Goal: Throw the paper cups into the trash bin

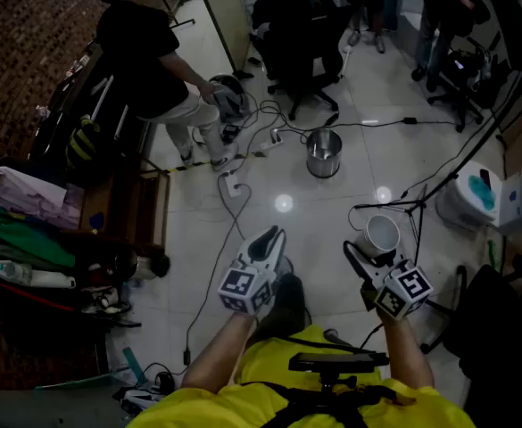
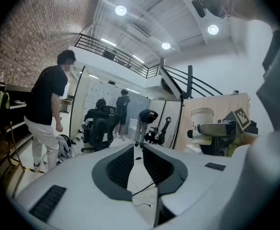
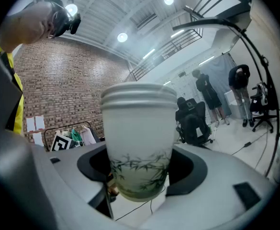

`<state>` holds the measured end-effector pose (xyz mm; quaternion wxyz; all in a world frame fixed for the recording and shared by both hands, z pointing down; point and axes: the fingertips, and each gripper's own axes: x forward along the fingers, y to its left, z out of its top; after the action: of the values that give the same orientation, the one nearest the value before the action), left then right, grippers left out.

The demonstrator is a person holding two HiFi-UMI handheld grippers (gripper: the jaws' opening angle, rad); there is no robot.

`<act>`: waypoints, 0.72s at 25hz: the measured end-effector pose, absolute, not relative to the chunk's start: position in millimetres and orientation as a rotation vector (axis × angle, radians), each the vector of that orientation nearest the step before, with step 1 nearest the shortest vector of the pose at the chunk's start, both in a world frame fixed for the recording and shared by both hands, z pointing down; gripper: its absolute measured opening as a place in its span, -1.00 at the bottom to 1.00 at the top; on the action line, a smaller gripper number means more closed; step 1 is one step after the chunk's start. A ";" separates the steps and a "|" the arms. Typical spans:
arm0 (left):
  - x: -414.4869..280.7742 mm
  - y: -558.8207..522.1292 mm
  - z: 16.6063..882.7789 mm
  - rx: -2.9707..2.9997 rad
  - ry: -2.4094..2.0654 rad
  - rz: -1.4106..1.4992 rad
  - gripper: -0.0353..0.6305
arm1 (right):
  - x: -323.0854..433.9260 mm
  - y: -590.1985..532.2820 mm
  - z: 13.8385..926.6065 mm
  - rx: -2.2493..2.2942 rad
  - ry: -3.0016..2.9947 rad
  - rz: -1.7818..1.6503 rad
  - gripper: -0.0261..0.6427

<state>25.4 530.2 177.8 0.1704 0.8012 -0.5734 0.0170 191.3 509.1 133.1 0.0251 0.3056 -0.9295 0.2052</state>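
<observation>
A white paper cup [image 1: 382,234] printed with green bamboo leaves sits upright between the jaws of my right gripper [image 1: 375,250], which is shut on its lower half. In the right gripper view the cup [image 3: 139,143] fills the middle, with the pads against both its sides. My left gripper [image 1: 272,239] hovers beside it to the left, jaws together and empty; its own view shows only floor past the fingertips [image 2: 134,147]. The round metal trash bin [image 1: 323,152] stands on the pale floor ahead of both grippers, roughly a metre off.
Cables [image 1: 239,205] trail over the floor between me and the bin. A light stand [image 1: 418,205] and a white device [image 1: 485,196] stand at the right. A cluttered table [image 1: 29,230] lines the left. A person [image 1: 153,69] stands far left, and others sit on office chairs [image 1: 301,56] beyond the bin.
</observation>
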 end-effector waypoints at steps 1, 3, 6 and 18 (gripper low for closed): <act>10.6 508.8 178.0 2.288 -1.632 0.041 -0.72 | 178.0 489.5 133.7 0.959 -2.868 0.616 0.03; -19.7 464.2 177.8 2.309 -1.635 0.028 -0.72 | 151.0 448.6 134.2 0.990 -2.861 0.591 0.03; -63.5 399.4 169.8 2.334 -1.614 0.026 -0.72 | 112.0 390.2 129.8 1.032 -2.859 0.570 0.03; -98.1 165.3 189.9 2.376 -1.525 0.135 -0.72 | 80.7 164.1 152.2 1.156 -2.785 0.570 0.03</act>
<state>-98.1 165.3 189.9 0.1568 0.8302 -0.5329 0.0471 80.7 164.1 152.2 0.0366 0.3764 -0.9069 0.1856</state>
